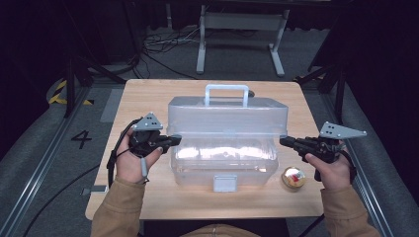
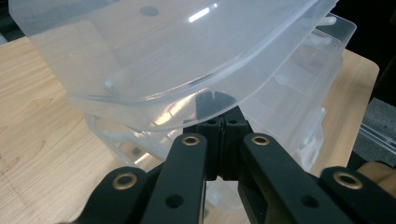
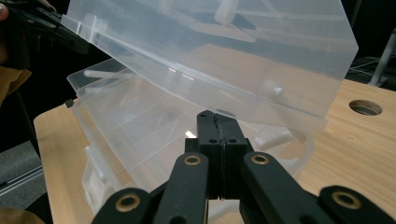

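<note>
I can't make out the box's contents through its cloudy plastic, nor whether the jaw tips touch its lid. The box sits mid-bench, between my grippers. The left gripper, jaws pressed together on nothing, points level at the box's left end; the right gripper, likewise closed and empty, points at its right end. A gold ball lies beside the box.

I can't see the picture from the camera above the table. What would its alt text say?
A person's two hand-held grippers, the left gripper and the right gripper, press shut jaws against opposite ends of a clear plastic box with a handle on a wooden table. A small shiny ball sits near the box's right front corner.
</note>
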A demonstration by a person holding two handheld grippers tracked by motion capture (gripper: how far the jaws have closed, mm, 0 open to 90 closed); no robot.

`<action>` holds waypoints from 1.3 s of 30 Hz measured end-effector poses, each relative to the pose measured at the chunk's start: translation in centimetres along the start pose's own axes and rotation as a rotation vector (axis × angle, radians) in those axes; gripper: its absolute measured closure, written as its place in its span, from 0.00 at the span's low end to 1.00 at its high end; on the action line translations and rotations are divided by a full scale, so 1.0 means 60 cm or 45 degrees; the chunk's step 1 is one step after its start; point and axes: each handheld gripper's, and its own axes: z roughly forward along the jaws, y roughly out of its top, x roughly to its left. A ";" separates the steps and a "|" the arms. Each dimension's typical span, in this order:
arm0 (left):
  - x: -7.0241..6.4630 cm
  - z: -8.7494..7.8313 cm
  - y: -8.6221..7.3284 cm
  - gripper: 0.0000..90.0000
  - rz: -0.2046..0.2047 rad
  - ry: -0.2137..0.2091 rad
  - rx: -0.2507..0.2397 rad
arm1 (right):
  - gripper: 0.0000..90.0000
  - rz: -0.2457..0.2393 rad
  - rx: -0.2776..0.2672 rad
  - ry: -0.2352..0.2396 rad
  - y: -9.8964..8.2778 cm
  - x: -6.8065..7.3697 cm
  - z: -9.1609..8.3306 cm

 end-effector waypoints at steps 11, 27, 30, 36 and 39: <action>0.007 0.000 0.005 1.00 -0.001 -0.007 -0.019 | 1.00 -0.017 0.061 -0.023 -0.009 0.006 -0.008; 0.023 -0.002 0.026 1.00 0.015 -0.010 -0.078 | 0.82 -0.009 0.007 -0.218 -0.014 0.005 -0.014; 0.026 -0.002 0.031 1.00 0.015 -0.012 -0.092 | 0.75 -0.003 -0.014 -0.260 -0.006 0.006 -0.011; 0.031 -0.002 0.036 1.00 0.023 -0.007 -0.106 | 0.68 -0.030 -0.038 -0.309 0.017 0.008 0.002; 0.033 -0.001 0.039 1.00 0.032 0.001 -0.117 | 0.67 -0.052 -0.033 -0.341 0.028 0.008 0.012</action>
